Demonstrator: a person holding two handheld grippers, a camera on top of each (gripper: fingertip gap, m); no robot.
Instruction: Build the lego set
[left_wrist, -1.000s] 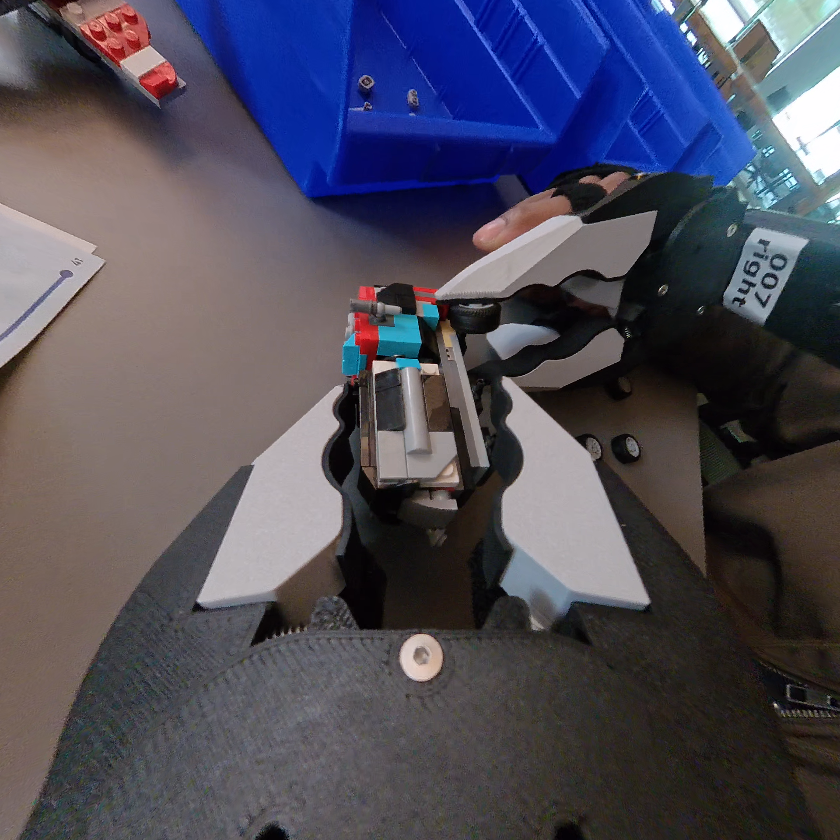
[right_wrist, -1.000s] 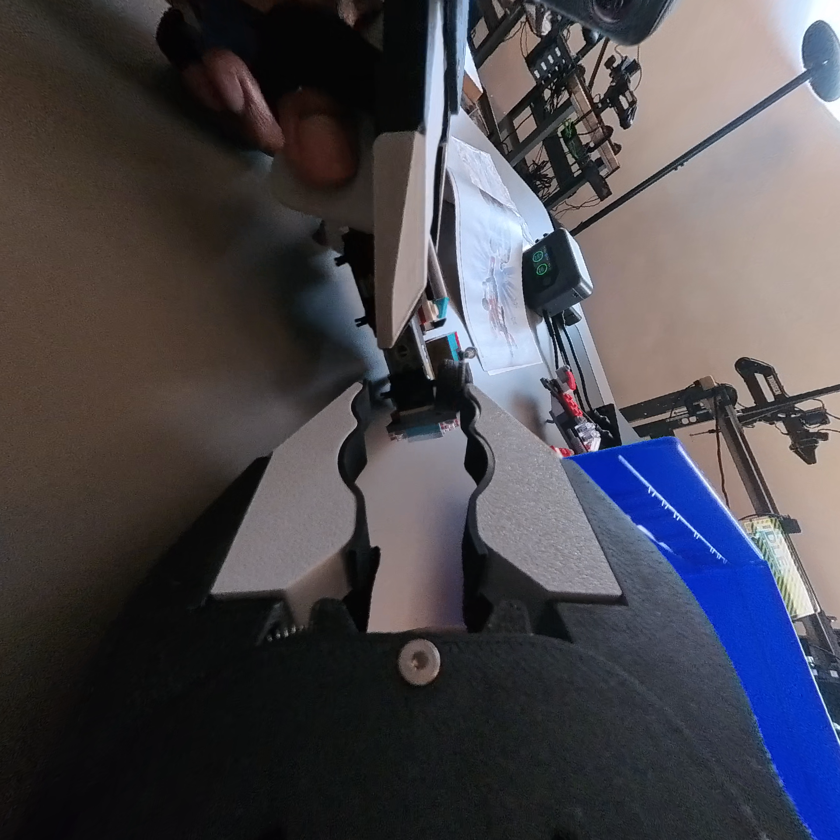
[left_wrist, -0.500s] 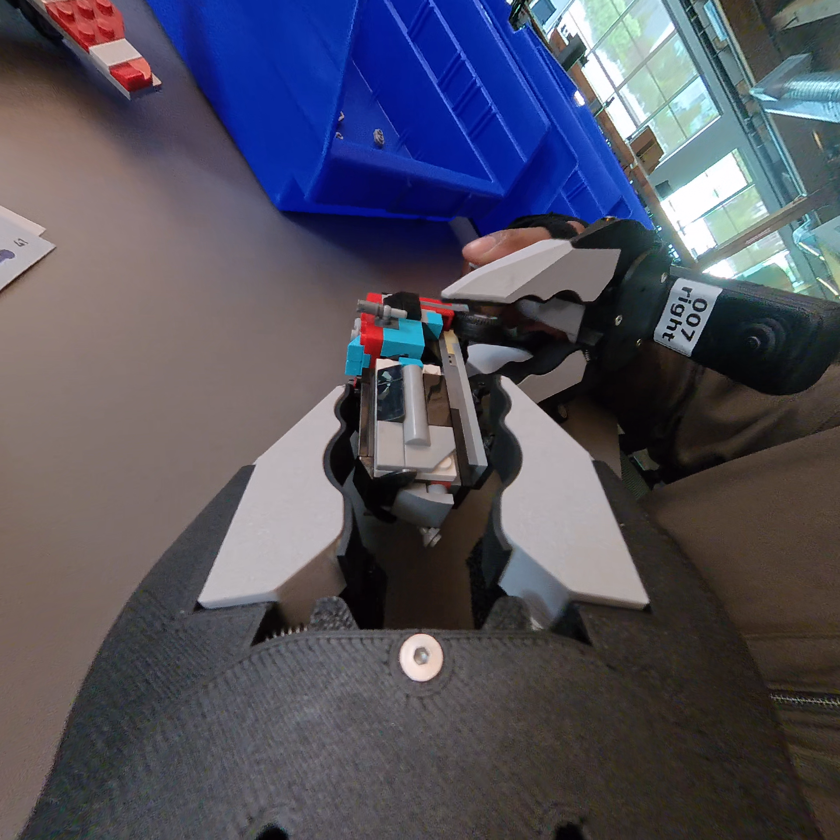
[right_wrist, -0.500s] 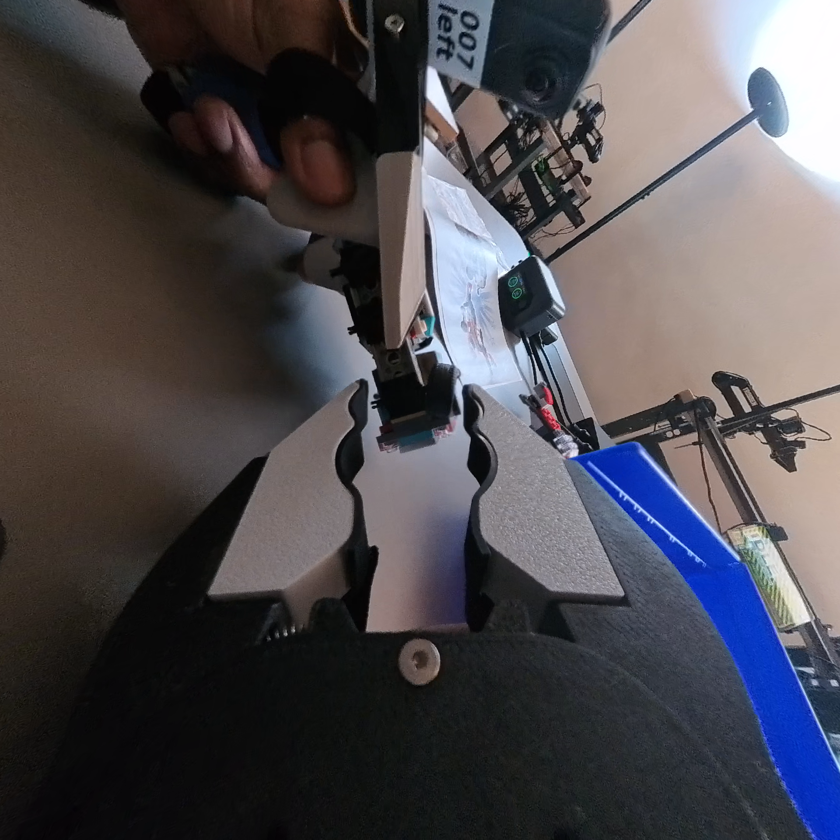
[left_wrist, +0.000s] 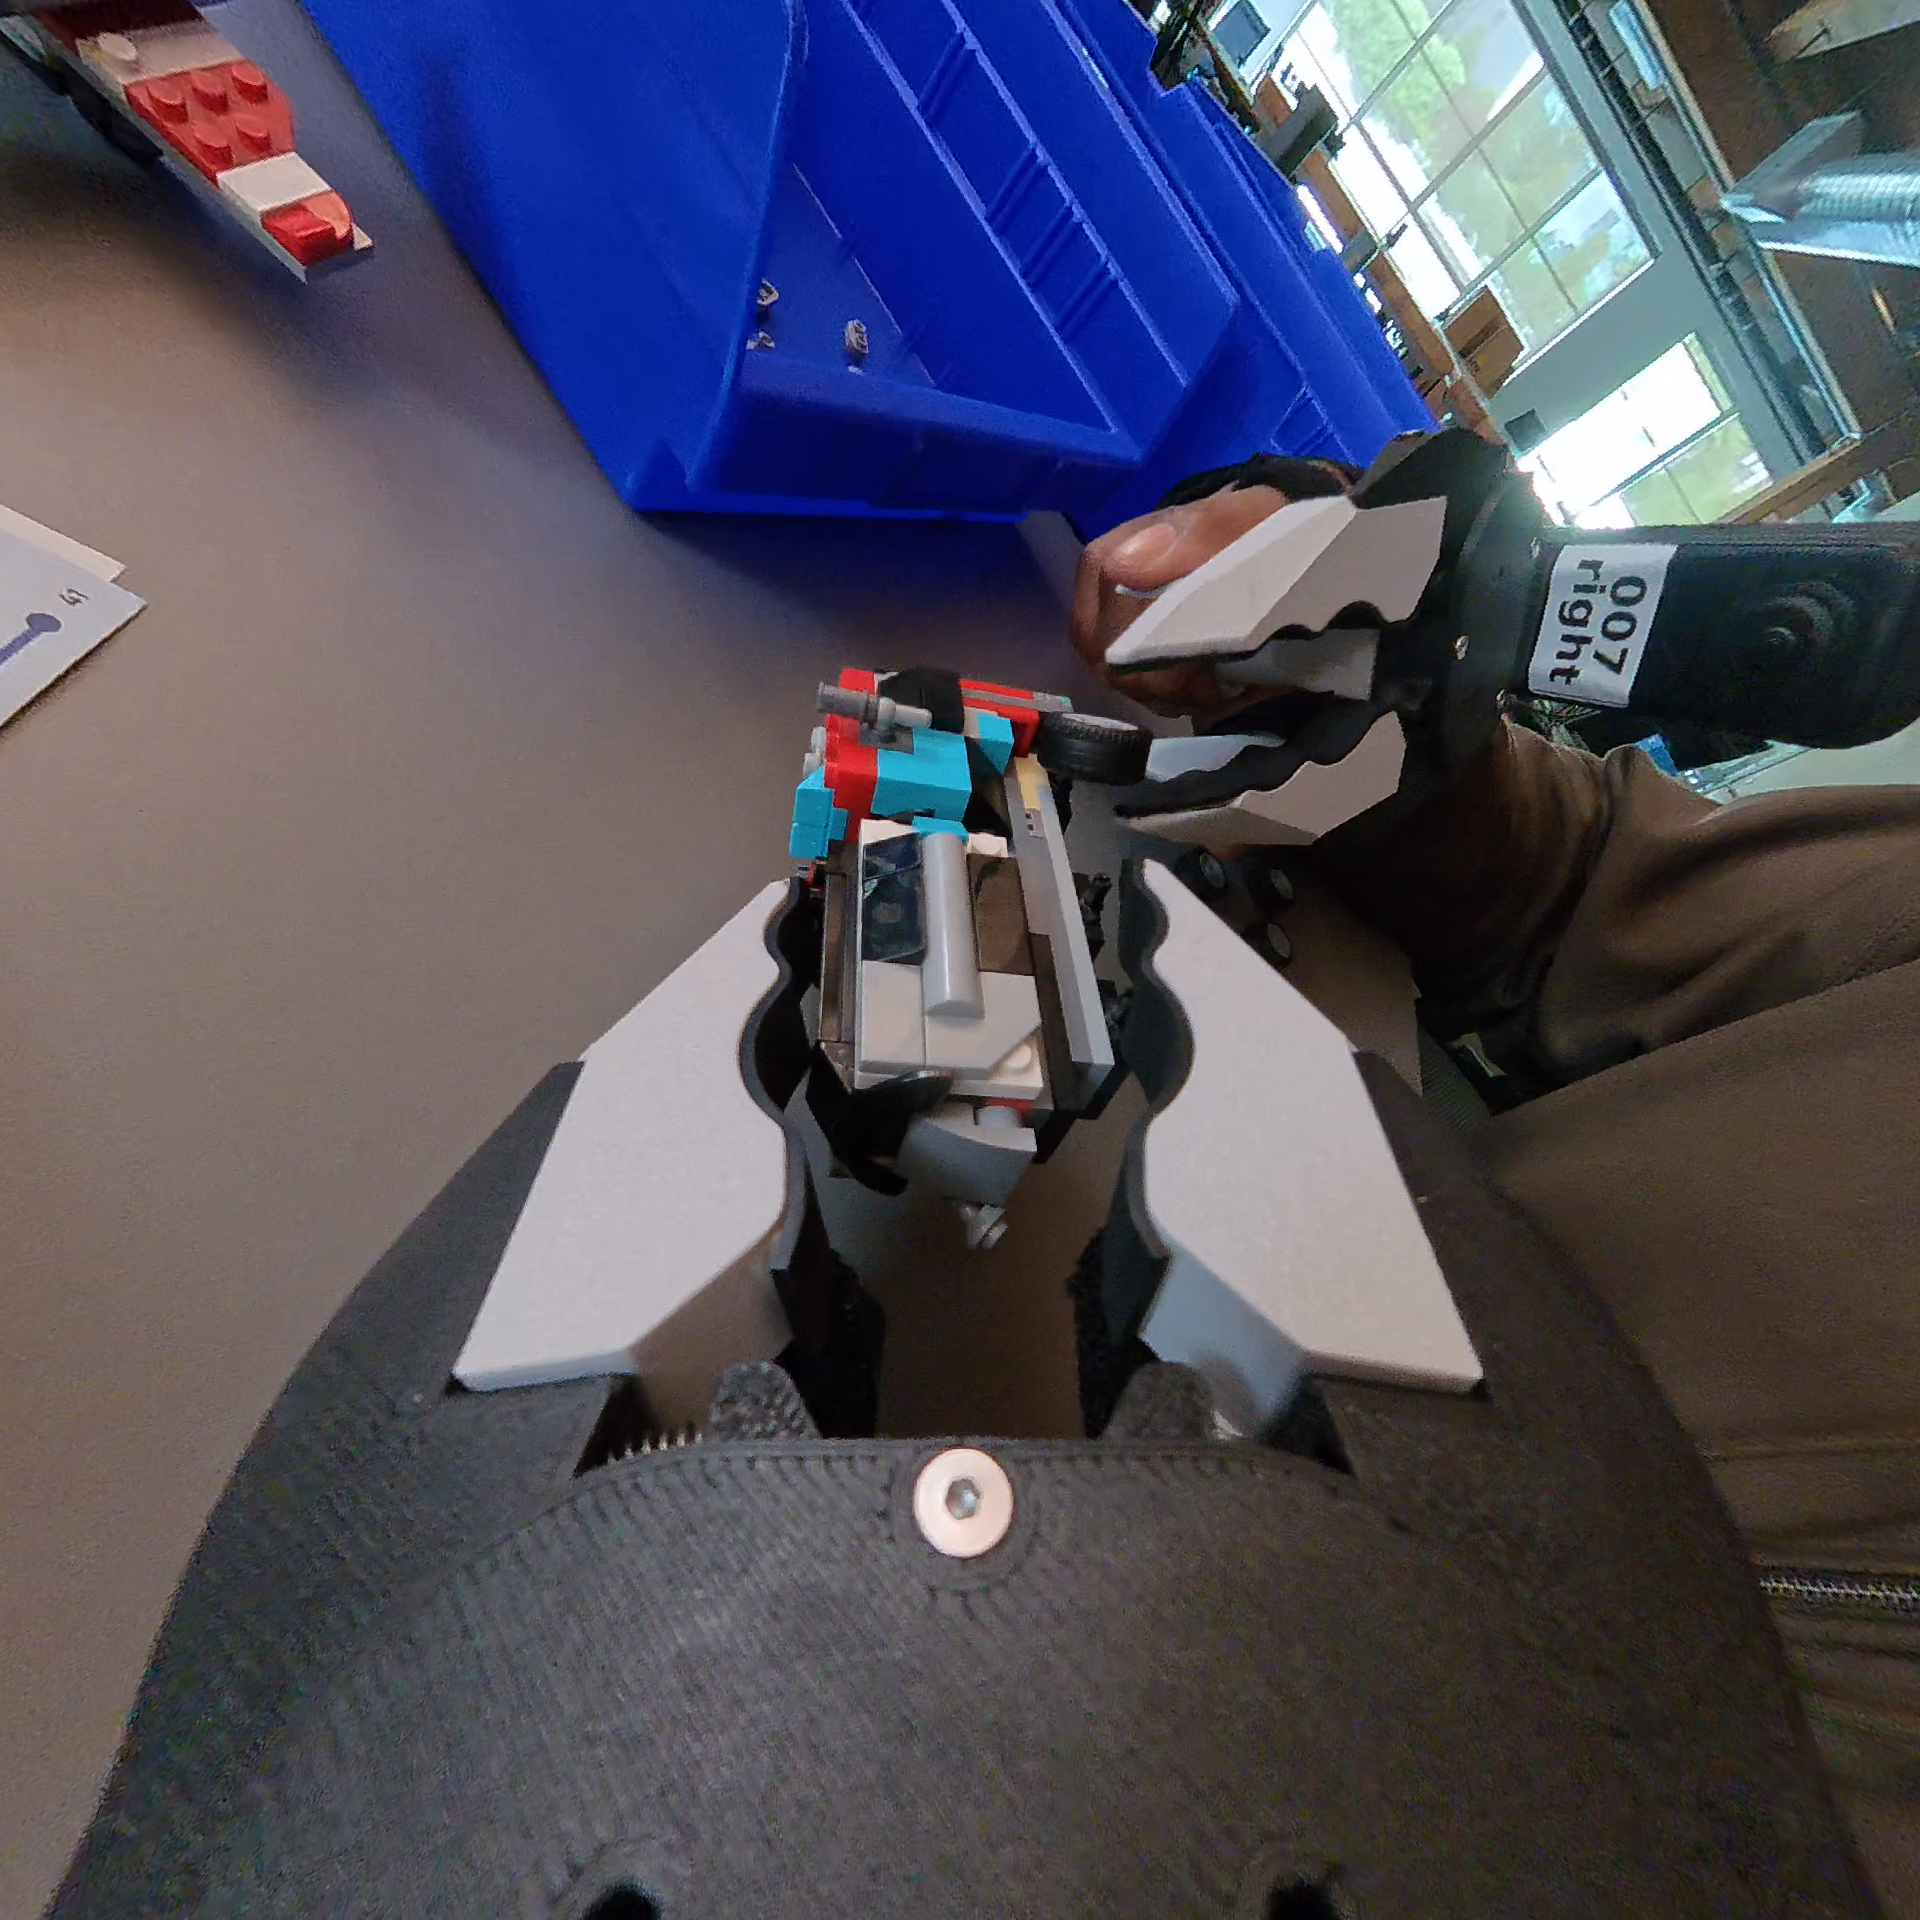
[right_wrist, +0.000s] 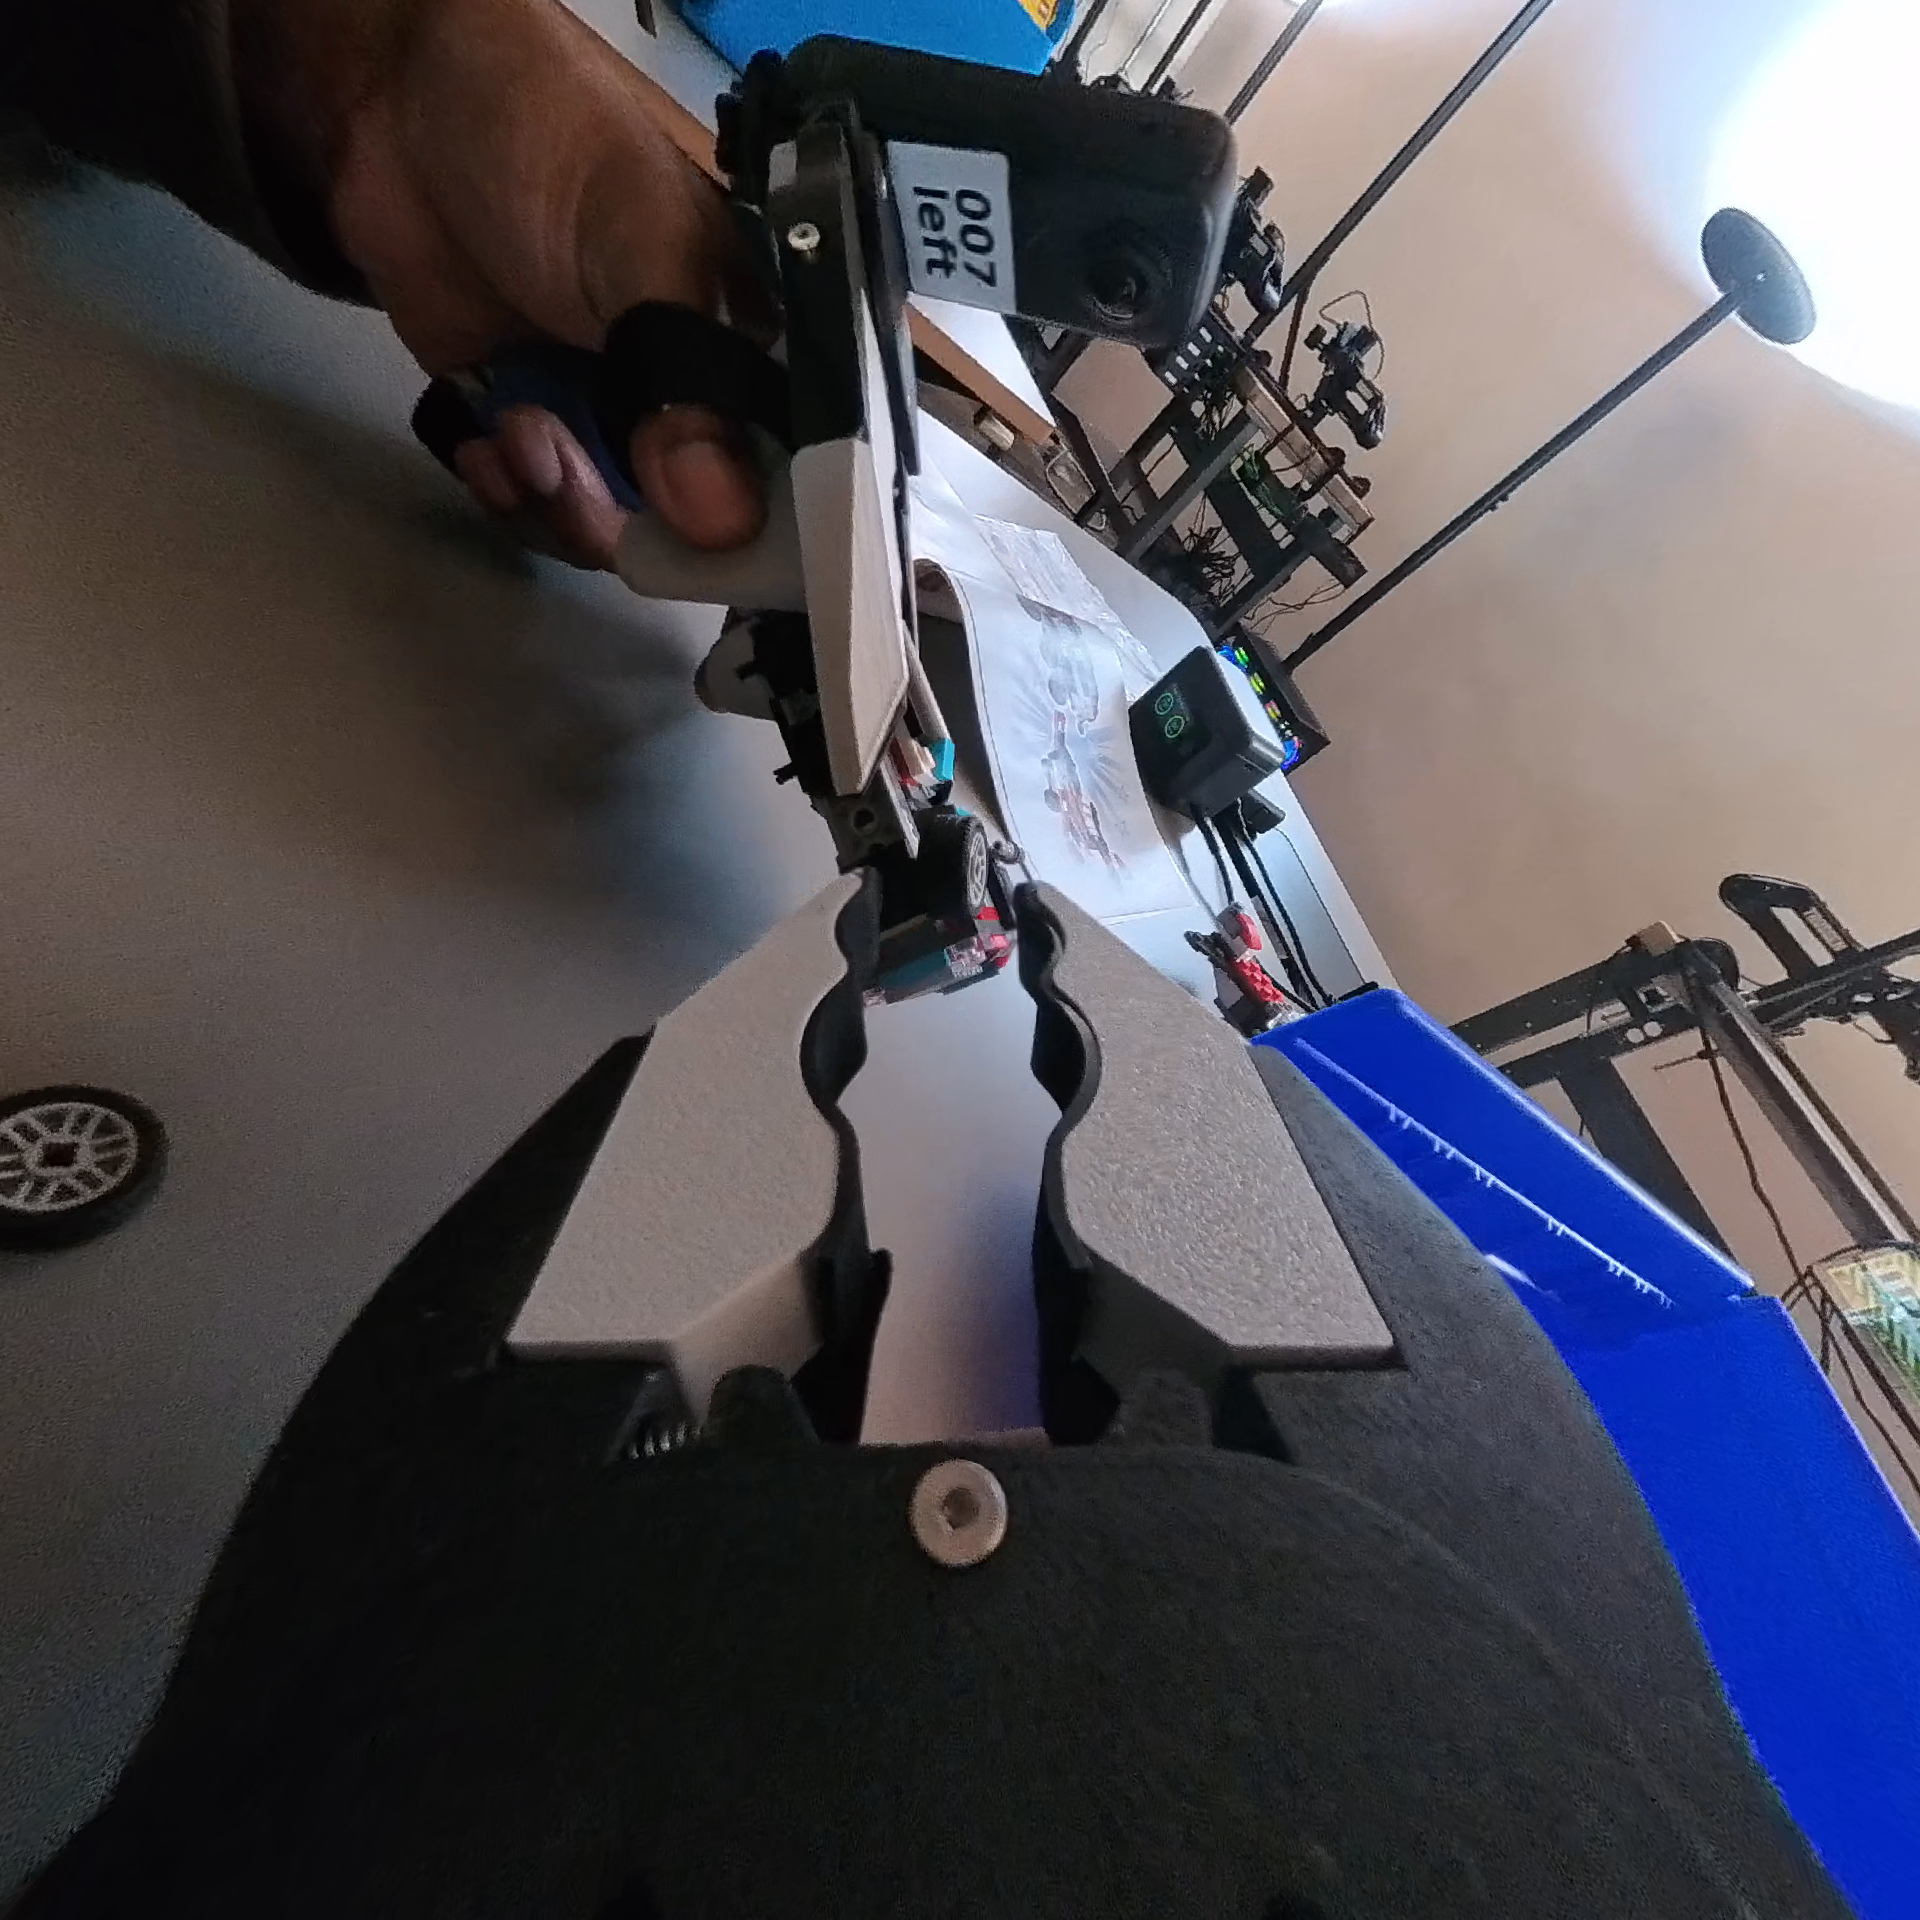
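**Left gripper clamping brick car, right gripper open at its wheel**

Beside the blue bin (left_wrist: 914, 312), the left gripper (left_wrist: 961, 935) is clamping a grey, red and teal brick car (left_wrist: 935, 883), pads pressing both its sides, above the table (left_wrist: 312, 831). Just beyond the car's front, the right gripper (right_wrist: 940, 904) is standing partly open around its black wheel (left_wrist: 1091, 750); whether its pads touch the wheel cannot be told. A loose wheel (right_wrist: 62, 1164) is lying on the table, well apart from the bin.

Left of the left jaws the tabletop (left_wrist: 364, 831) lies open. Ahead stand blue bins (left_wrist: 831, 312). Right of them the right gripper (left_wrist: 1195, 717) and loose wheels (left_wrist: 1262, 914) crowd the passage.
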